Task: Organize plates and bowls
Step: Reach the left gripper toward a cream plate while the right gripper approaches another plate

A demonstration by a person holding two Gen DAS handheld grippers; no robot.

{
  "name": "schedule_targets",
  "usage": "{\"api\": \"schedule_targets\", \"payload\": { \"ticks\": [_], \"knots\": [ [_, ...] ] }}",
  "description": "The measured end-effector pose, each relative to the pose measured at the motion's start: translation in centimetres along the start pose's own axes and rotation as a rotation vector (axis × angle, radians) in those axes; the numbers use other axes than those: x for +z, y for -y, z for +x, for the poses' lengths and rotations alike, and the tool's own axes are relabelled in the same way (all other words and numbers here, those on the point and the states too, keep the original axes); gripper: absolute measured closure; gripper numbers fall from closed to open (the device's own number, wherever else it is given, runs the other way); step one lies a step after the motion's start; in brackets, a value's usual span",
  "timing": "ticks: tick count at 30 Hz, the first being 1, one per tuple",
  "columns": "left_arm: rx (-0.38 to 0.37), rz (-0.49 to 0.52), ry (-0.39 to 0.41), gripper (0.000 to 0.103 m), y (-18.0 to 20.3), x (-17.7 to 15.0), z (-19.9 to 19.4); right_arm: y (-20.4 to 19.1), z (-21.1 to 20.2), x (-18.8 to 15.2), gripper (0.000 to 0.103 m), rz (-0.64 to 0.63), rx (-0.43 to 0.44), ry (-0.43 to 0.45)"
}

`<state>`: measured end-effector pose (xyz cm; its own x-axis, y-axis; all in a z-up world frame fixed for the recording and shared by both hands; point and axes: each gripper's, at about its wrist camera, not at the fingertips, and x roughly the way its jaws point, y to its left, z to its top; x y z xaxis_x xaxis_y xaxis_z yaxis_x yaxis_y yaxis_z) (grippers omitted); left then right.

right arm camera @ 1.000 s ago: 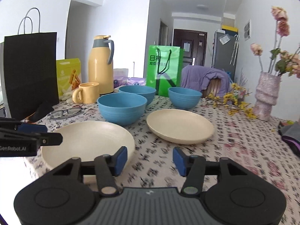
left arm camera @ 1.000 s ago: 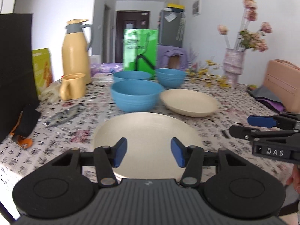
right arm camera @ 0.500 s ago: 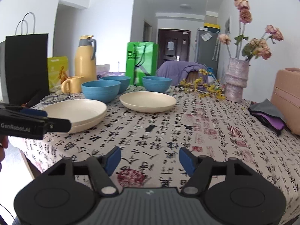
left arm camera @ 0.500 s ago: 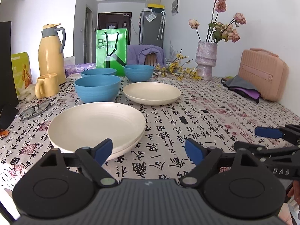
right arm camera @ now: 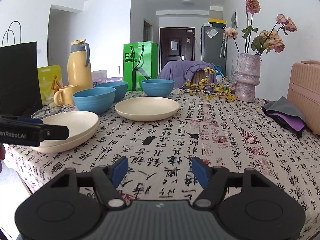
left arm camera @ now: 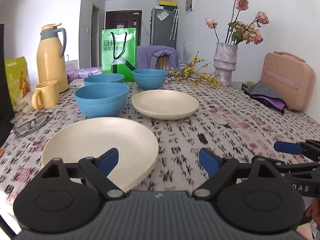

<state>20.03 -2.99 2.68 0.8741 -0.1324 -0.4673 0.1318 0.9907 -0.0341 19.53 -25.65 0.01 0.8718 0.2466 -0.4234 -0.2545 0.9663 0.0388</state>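
The table (right arm camera: 220, 132), covered in a cloth printed with black characters and red seals, bears everything noted below; the nearest blue bowl (right arm camera: 94, 100) serves as the landmark.

Just in front of that bowl, toward the cameras, lies a stack of two cream plates (right arm camera: 76, 126), one nested in the other. To the bowl's right, close beside it but apart, a single cream plate (right arm camera: 147, 108) lies flat. Directly behind the bowl a second blue bowl (right arm camera: 116, 88) stands close against it; whether they touch cannot be told. A third blue bowl (right arm camera: 158, 87) stands behind and to the right, beyond the single plate.

Left of the landmark bowl a yellow mug (right arm camera: 65, 97) stands upright, with a yellow thermos jug (right arm camera: 79, 66) behind it and a pair of glasses (right arm camera: 47, 111) in front of it.

The left gripper (left arm camera: 158, 162) hangs over the near edge of the plate stack, jaws released and wide; its left finger is above the plate, gripping nothing. The right gripper (right arm camera: 159, 170) hangs over bare cloth well to the right of the stack, jaws spread apart, empty.
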Motion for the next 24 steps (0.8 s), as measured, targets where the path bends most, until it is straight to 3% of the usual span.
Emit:
{"api": "schedule_targets", "payload": {
  "ticks": [5, 12, 17, 24],
  "knots": [
    [-0.023, -0.015, -0.023, 0.015, -0.3, 3.2, 3.8, 1.4, 3.1, 2.7, 0.033, 0.019, 0.005, 0.005],
    [-0.008, -0.104, -0.150, 0.023, -1.5, 8.0, 12.5, 4.3, 10.7, 7.7, 0.033, 0.055, 0.029, -0.035],
    [0.066, -0.029, -0.177, 0.024, -1.0, 10.2, 18.0, 5.8, 17.5, 10.4, 0.034, 0.089, 0.066, -0.102],
    [0.081, -0.033, -0.242, 0.028, -1.6, 11.2, 22.8, 6.3, 25.3, 12.1, 0.047, 0.133, 0.073, -0.175]
  ]
}}
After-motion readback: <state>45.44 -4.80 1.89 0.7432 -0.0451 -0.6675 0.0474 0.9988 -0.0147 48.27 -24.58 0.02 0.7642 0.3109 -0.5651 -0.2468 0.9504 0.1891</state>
